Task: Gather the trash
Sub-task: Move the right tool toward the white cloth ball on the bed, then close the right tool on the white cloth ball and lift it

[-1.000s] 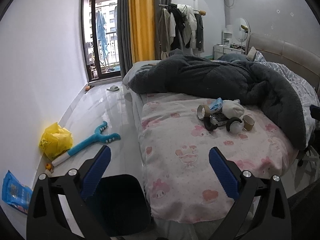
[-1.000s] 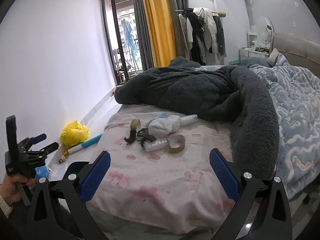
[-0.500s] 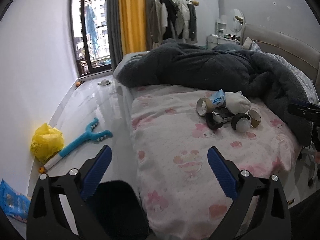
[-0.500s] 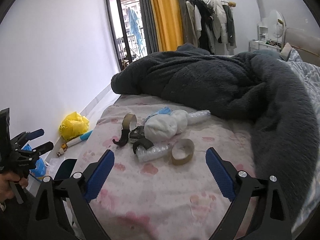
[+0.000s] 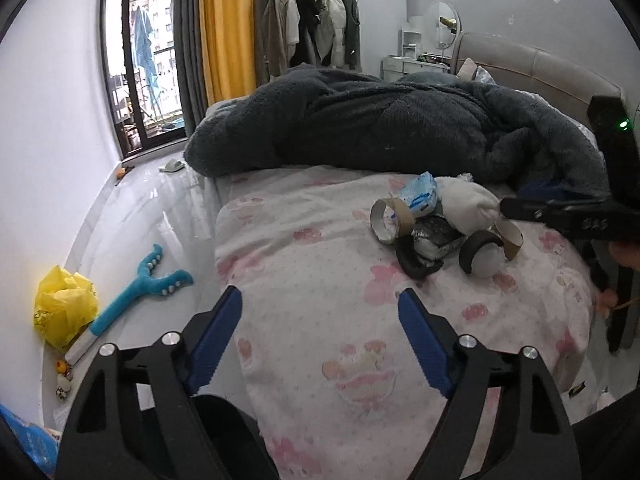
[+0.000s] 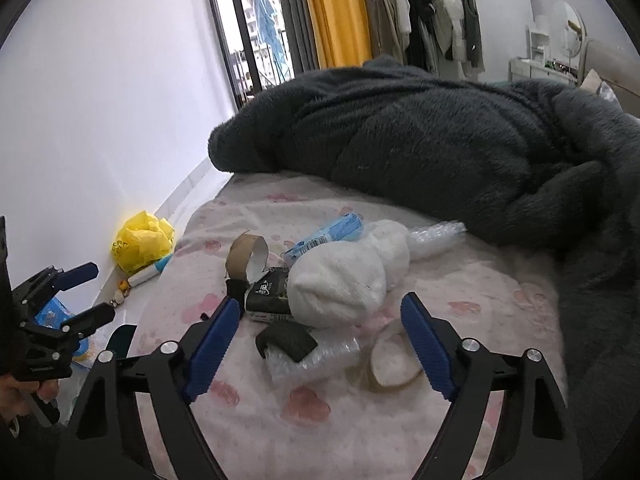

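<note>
My right gripper is closing with nothing pinched yet; the left gripper closes on nothing too. Beside the white sock bundle lies the crinkly plastic wrap: light, soft, slippery; I'd pinch its middle.

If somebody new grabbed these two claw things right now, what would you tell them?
Left gripper: jaws closing, nothing between them, over the pink sheet short of the trash.
Right gripper: jaws closing, not gripping, right over the pile.
Pile on the bed: cardboard rings, white bundle, bubble wrap, dark packet, blue wrapper.
Floor by the wall: yellow bag.
Done: nothing picked up. Left: everything.
</note>
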`<state>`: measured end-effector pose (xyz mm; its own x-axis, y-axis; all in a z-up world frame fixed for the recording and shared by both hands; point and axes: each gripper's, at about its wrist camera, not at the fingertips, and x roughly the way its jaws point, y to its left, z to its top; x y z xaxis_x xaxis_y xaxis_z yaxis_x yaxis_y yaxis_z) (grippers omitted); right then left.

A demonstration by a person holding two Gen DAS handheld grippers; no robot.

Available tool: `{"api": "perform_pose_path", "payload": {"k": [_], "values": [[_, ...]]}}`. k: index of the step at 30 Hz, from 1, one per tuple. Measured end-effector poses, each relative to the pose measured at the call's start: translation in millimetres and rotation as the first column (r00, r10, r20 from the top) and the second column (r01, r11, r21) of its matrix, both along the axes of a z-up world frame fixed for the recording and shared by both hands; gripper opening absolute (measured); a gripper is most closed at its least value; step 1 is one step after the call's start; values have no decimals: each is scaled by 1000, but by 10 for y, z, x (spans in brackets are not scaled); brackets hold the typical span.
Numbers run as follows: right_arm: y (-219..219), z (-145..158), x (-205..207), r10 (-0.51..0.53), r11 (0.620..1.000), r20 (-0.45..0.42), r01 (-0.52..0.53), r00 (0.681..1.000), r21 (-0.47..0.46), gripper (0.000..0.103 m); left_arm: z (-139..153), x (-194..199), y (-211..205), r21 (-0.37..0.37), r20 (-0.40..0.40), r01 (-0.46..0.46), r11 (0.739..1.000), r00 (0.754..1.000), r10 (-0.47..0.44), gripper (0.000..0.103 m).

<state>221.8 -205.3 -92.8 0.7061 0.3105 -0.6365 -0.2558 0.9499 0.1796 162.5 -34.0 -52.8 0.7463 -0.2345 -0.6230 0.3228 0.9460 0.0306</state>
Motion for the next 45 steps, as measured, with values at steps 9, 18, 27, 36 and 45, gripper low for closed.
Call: {"api": "perform_pose_path", "payload": {"k": [9,18,27,36,45], "values": [[108,-146,367,-64,997,-80,67,995,27,78,-109,273,-54,-50,-55,92,994,994,-95,71],[106,-223,535,-125,992,-139,128,982,15,66,-265,391,-186,-103,-123,116,988,984,-128,69],[15,-220,543,-132,990,-147,139,980,36,53,-351,379,-421,-128,-151,158,979,973,-177,69],[15,17,423,-148,986,-85,153,985,59,53,-412,417,-652,-148,-163,153,977,971,-177,57],[46,164,343,-129,987,-43,133,991,92,53,-509,489,-810,-136,-185,103,985,974,-127,41]]}}
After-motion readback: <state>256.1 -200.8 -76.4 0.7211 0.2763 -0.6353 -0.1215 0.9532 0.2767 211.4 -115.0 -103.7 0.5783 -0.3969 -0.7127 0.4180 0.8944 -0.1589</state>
